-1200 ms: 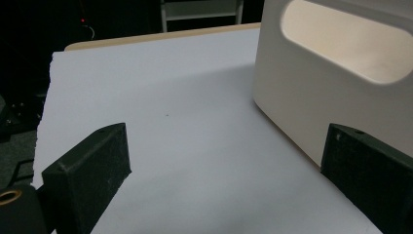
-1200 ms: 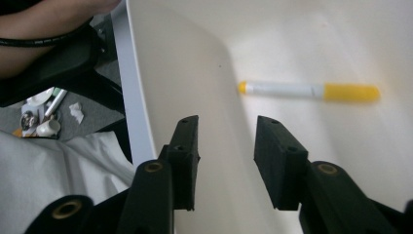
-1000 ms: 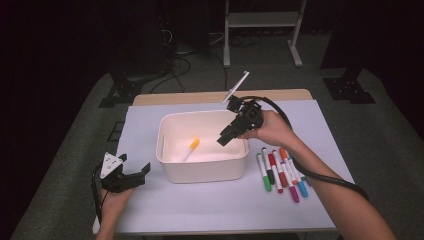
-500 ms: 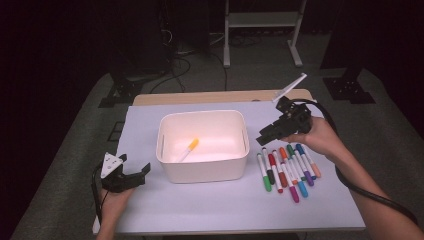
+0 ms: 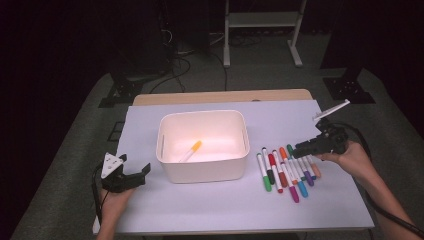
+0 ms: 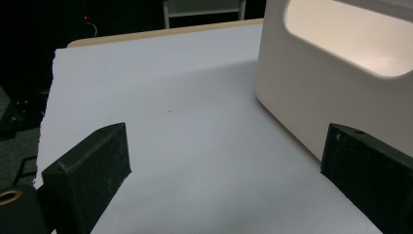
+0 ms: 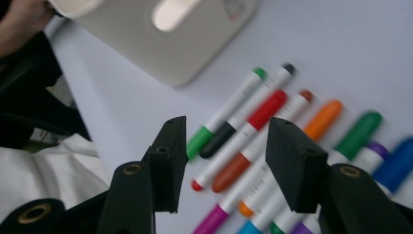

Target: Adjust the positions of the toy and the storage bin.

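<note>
I see the white bin [image 5: 202, 145] mid-frame in the high view, sitting on the counter [image 5: 225, 205] with its pale cover. One orange-capped marker [image 5: 190, 151] lies inside the bin, on its floor, tilted diagonally. Right of the bin, lower right of centre, a row of markers [image 5: 285, 167] lies flat on the counter, side by side, caps green, black, red, orange, purple, blue. Right claw [image 5: 296, 149] is at the right of the frame, held in the hand [image 5: 352, 159], tips over the far end of the marker row; whether it touches them I can't tell. In the right gripper view its jaws stand apart with nothing between them, the markers [image 7: 253, 122] directly beyond, and the bin [image 7: 165, 39] in the upper left of that frame. Left claw [image 5: 134, 176] is lower left in the high view, near the counter's edge, apart from the bin. In the left gripper view its jaws are spread wide, empty, bare counter [image 6: 185, 122] between them, bin wall [image 6: 331, 92] at upper right.
</note>
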Demonstrator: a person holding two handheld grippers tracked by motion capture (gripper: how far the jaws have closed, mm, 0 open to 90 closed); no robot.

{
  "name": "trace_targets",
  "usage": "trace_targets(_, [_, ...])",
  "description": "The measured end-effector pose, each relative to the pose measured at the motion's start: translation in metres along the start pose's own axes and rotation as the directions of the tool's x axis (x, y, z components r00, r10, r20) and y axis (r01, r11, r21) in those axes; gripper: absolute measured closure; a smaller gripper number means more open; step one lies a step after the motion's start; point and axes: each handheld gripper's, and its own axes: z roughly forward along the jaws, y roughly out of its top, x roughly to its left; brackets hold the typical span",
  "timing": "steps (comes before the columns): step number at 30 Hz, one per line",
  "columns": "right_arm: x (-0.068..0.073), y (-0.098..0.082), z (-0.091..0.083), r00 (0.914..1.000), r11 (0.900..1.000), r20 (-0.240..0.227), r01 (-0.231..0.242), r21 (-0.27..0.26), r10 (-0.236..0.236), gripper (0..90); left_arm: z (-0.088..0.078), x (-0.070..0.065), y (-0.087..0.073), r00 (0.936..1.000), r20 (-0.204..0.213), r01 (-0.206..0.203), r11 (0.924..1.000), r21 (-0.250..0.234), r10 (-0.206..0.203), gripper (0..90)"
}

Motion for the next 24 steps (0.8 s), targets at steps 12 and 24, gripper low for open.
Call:
trace_targets(12, [-0.049, -0.057, 0.006, 0.9869, 0.990, 0.085, -0.135, -0.029, 0.137, 50.7, 0.001, -0.001, 0.000, 1.0000, -0.001, -0.009, 0.9999, 0.009, 0.009, 2.7])
trace_targets(24, [-0.066, -0.075, 0.019, 0.9669, 0.985, 0.187, -0.169, -0.037, 0.173, 56.0, 0.000, 0.000, 0.000, 1.0000, 0.001, -0.008, 0.9999, 0.011, 0.008, 2.7])
